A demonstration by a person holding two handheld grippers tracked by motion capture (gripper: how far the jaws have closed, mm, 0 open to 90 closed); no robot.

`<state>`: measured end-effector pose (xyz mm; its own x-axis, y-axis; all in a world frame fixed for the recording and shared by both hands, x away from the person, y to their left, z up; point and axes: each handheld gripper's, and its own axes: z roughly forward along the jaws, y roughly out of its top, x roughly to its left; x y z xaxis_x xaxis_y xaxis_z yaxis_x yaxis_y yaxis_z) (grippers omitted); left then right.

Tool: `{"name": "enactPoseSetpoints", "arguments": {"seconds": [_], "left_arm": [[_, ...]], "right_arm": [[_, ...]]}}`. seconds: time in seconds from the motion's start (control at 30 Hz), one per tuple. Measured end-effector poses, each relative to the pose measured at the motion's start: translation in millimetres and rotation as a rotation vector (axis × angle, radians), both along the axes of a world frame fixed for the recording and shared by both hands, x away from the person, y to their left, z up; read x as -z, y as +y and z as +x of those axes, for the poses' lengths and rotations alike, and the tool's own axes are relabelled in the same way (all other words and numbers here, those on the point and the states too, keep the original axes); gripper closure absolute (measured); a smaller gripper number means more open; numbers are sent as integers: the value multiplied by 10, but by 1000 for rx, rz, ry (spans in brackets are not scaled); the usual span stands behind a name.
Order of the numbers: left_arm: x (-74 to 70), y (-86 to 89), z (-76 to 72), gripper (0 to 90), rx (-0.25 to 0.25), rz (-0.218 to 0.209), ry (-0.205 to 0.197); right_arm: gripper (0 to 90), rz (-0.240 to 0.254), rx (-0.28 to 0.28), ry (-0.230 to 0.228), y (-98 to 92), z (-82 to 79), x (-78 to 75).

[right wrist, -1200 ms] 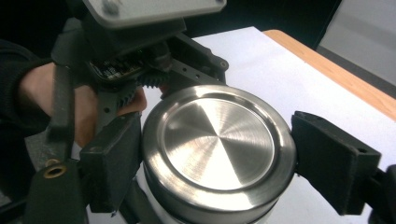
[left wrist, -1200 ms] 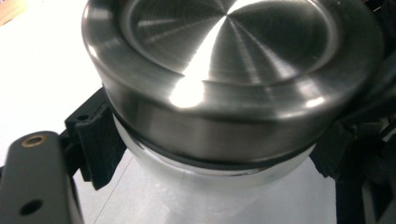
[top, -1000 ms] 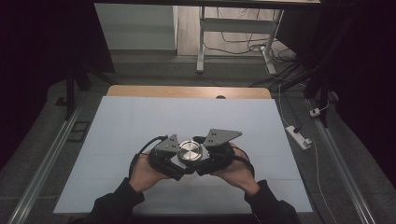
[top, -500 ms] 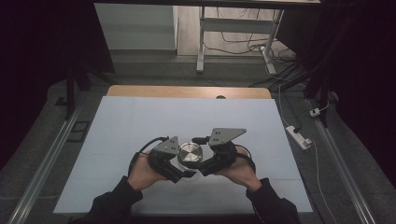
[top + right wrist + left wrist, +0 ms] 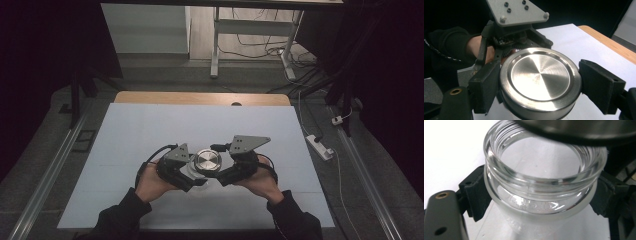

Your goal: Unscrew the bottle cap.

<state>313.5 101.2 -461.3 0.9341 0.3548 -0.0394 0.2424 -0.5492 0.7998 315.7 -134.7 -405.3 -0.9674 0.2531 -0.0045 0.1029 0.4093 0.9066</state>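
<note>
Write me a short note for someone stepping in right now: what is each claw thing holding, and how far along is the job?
Left gripper: shut on the neck of the clear glass jar, just under the threads.
Right gripper: shut on the steel lid, one pad on each side of its rim.
Where: both meet near the middle of the white table, the jar held by the left gripper with the lid above its mouth.
Done: the lid looks free of the threads; the left gripper view shows the open mouth with the lid's edge above it.
Left: whether the lid is going on or coming off cannot be told; finish that move.
</note>
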Motion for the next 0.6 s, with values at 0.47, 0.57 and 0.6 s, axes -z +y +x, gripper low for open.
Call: {"name": "enactPoseSetpoints", "arguments": {"seconds": [0.47,0.57,0.6], "left_arm": [[10,120,81,162,-95,6,-10],[3,142,95,161,-110,6,-15],[0,153,102,161,-113,7,-15]], "right_arm": [[195,3,33,-2,-45,-60,-30],[195,0,41,-2,-53,-67,-26],[195,3,40,-1,-56,-68,-25]]}}
